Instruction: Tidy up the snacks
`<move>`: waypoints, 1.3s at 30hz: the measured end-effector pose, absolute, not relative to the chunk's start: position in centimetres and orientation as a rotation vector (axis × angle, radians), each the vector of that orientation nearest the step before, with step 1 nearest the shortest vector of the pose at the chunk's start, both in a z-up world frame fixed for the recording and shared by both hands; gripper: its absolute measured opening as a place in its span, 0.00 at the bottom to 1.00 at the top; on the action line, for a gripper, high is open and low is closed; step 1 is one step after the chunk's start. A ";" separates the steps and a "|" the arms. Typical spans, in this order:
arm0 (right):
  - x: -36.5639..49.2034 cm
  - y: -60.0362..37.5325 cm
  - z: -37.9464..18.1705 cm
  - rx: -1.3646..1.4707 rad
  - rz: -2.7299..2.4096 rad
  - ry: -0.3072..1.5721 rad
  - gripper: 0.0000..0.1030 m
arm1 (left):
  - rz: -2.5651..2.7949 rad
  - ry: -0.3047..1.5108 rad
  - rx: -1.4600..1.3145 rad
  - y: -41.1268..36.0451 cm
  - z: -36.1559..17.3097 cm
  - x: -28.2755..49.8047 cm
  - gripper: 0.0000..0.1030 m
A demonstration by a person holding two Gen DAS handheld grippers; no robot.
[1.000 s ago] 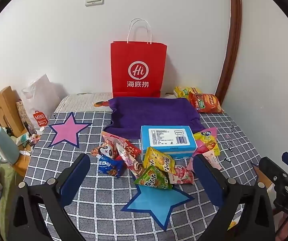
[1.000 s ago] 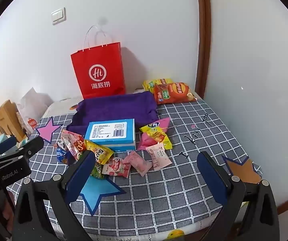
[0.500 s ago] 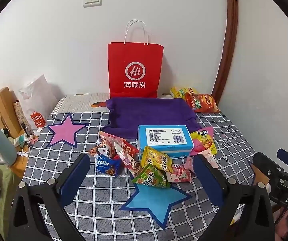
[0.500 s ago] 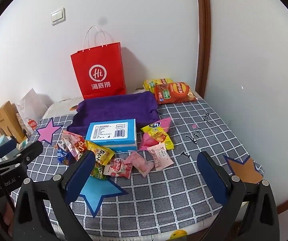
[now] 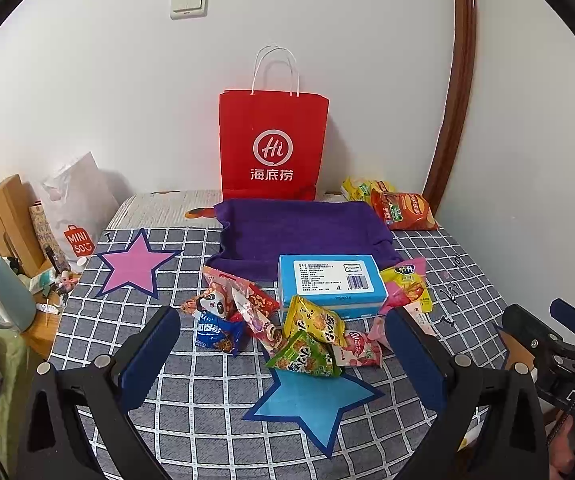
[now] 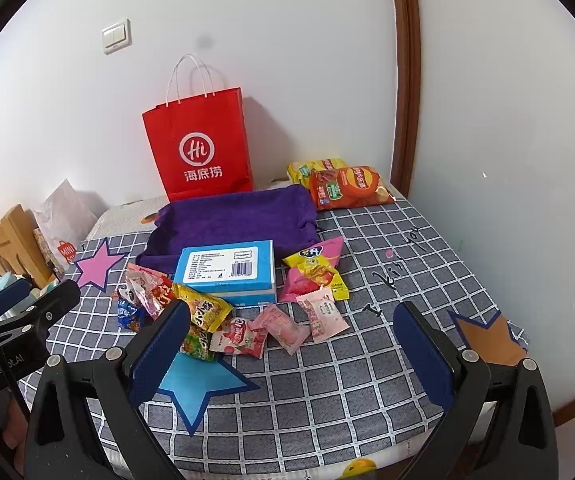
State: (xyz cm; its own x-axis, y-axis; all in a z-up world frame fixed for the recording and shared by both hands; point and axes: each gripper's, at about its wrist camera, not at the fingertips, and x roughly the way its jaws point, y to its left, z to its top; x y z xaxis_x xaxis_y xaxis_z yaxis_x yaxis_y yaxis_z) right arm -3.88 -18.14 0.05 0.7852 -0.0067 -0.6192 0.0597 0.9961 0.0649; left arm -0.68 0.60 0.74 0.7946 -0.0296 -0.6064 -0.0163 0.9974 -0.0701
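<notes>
1. At nine o'clock in the left wrist view, a white plastic shopping bag (image 5: pixel 77 204) leaned beside a wooden headboard (image 5: pixel 1 224), untouched.
2. The left gripper (image 5: pixel 283 356) hovered over the bed (image 5: pixel 191 392), its fingers wide apart and holding nothing; by my judgement, sorting had not yet begun.
3. Toward twelve o'clock, a stiff red paper bag (image 5: pixel 273 144) with white cord handles stood upright against the wall, likely the place for the snacks, with a soft purple towel (image 5: pixel 299 232) spread flat just before it.
4. At the centre lay the snack pile (image 5: pixel 287 324): crinkly, glossy foil packets, loose and overlapping, touching a rigid blue box (image 5: pixel 329 284).
5. At one o'clock, two puffy chip bags (image 5: pixel 401 210) rested near the corner, well apart from the pile.
6. The right gripper (image 6: pixel 291 356) hung low at six o'clock in its own view, fingers likewise spread and empty, with small pink packets (image 6: pixel 307 316) lying flat just ahead.
</notes>
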 end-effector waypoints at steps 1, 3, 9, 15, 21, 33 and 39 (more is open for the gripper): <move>-3.9 -18.1 0.1 0.083 -0.035 0.667 0.97 | -0.007 0.652 -0.073 0.6 0.7 -0.7 1.00; -3.9 -18.1 0.1 0.082 -0.032 0.665 0.97 | -0.007 0.652 -0.073 0.6 0.8 -0.6 0.99; -4.0 -18.0 0.3 0.082 -0.026 0.661 0.97 | -0.005 0.653 -0.072 0.5 0.8 -0.7 0.99; -3.9 -17.9 0.2 0.082 -0.025 0.663 0.97 | -0.004 0.651 -0.073 0.5 0.7 -0.9 0.99; -3.9 -17.9 0.2 0.081 -0.025 0.663 0.97 | -0.006 0.650 -0.072 0.5 0.7 -0.9 0.99; -4.1 -17.7 0.2 0.081 -0.019 0.655 0.97 | -0.007 0.648 -0.070 0.4 0.8 -0.9 0.99; -4.1 -17.7 0.3 0.080 -0.019 0.655 0.97 | -0.007 0.648 -0.070 0.4 0.9 -0.9 0.99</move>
